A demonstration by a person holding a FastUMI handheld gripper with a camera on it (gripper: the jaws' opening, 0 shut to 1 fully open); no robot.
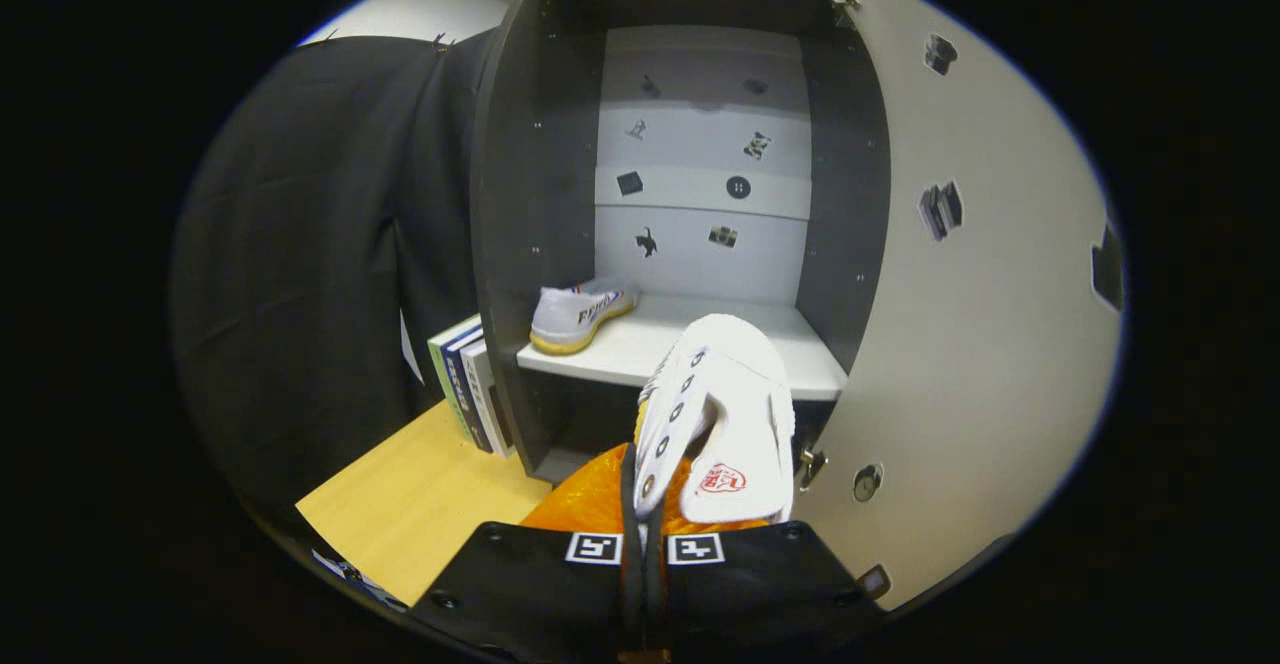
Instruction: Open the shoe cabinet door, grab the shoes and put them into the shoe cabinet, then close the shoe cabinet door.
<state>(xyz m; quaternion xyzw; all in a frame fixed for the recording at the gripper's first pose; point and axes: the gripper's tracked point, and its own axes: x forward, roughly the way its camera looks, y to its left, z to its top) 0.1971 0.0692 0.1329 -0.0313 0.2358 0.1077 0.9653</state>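
Held shoe: white shoe (725, 424), pinched at its eyelet edge, toe pointing toward 12 o'clock, hanging just before the shelf's front edge.
Hand-held gripper: hand-held gripper (645, 534) nearly closed, both fingers clamped on the shoe's upper.
Second shoe: white shoe with yellow sole (578, 316) on the shelf (640, 344), at 10 o'clock from the held one.
Cabinet: shoe cabinet (520, 194) stands open; door (980, 344) swung out at 3 o'clock.
Counter: wooden counter (420, 504) at 8 o'clock, books (468, 384) upright beside the cabinet's wall.

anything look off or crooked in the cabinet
Nothing damaged or spilled. The shoe on the shelf sits at the far left, angled rather than square. The gripper is shut on the second shoe, short of the shelf.
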